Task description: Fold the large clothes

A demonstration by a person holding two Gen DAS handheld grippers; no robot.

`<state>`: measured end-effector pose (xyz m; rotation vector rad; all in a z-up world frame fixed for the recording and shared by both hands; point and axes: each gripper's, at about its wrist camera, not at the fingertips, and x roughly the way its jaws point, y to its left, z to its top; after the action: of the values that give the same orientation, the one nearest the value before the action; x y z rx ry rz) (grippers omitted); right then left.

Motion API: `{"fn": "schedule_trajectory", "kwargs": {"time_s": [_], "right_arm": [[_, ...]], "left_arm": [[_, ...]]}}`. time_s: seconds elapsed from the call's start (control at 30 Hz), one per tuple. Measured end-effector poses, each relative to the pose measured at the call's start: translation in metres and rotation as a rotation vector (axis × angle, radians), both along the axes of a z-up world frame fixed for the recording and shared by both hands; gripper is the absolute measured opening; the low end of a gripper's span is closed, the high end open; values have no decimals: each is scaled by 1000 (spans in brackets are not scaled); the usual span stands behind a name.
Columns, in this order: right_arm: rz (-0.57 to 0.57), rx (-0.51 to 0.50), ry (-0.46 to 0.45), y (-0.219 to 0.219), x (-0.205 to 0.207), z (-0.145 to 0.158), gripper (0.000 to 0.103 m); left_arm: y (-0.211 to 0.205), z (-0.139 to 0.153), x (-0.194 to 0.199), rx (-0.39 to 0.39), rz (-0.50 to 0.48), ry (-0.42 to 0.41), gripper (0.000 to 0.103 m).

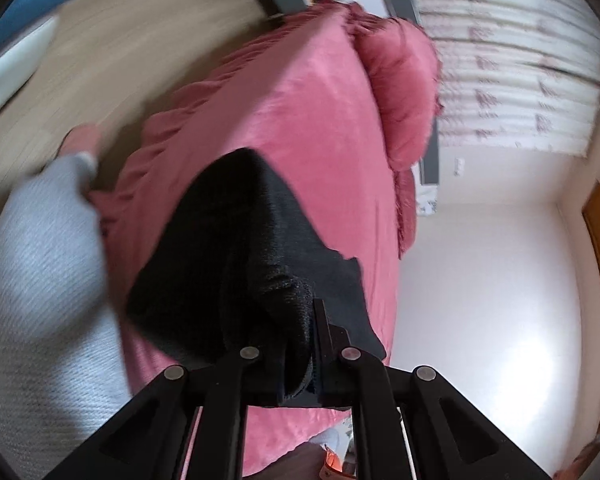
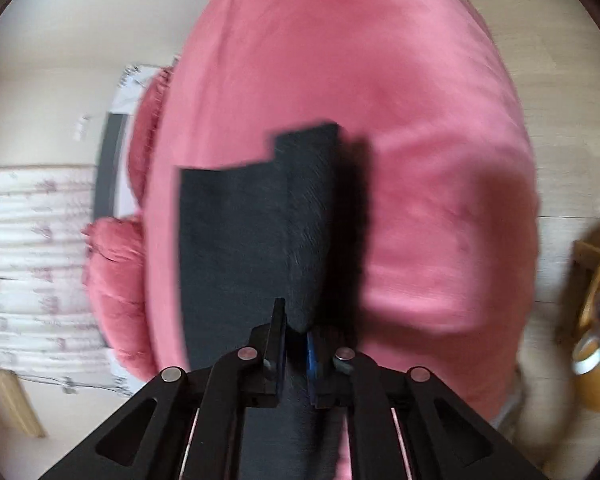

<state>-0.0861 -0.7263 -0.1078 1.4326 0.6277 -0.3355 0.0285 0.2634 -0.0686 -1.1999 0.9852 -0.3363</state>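
Two hand-held grippers hold a dark knit garment above a bed spread with a pink cover. In the left wrist view, the left gripper has its fingers clamped on a bunched edge of the garment, which hangs from them and drapes forward over the middle of the bed. A grey-sleeved arm fills the left side of that view, just beside the near left edge of the cover. Pink pillows lie at the far end of the bed, with a patterned white curtain to their right and wooden floor to the left.

In the right wrist view, the right gripper has its fingers nearly together on a thin fold of the same dark cloth; whether the pads press it is hard to tell through the blur. The cloth spreads in a flat, stepped panel toward the left of that view, over the pink cover. A yellow object sits on the floor at the far right edge, blurred.
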Motion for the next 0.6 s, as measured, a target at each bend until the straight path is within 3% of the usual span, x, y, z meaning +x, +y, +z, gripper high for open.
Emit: {"fn": "schedule_trajectory", "kwargs": {"time_s": [0.03, 0.1, 0.13, 0.23, 0.3, 0.37, 0.47, 0.6], "right_arm": [[7, -25, 18, -1, 0, 7, 12], [3, -138, 153, 1, -9, 22, 39], [-11, -188, 211, 8, -16, 26, 39], [-20, -378, 271, 59, -29, 39, 39], [57, -464, 231, 105, -25, 44, 39], [212, -441, 109, 158, -8, 40, 39], [512, -273, -48, 257, 7, 30, 39], [759, -73, -125, 361, -1, 18, 38]], "left_arm": [[-2, 3, 3, 31, -20, -6, 10], [-6, -1, 6, 57, -41, 21, 11], [-6, -7, 3, 44, -38, 36, 12], [-4, -23, -11, 7, 9, 48, 12], [-2, -32, -14, -51, 48, 41, 12], [0, -35, -16, -77, 57, 36, 12], [-1, -32, -16, -67, 41, 21, 12], [-2, -36, -14, -96, 45, 7, 12]]}}
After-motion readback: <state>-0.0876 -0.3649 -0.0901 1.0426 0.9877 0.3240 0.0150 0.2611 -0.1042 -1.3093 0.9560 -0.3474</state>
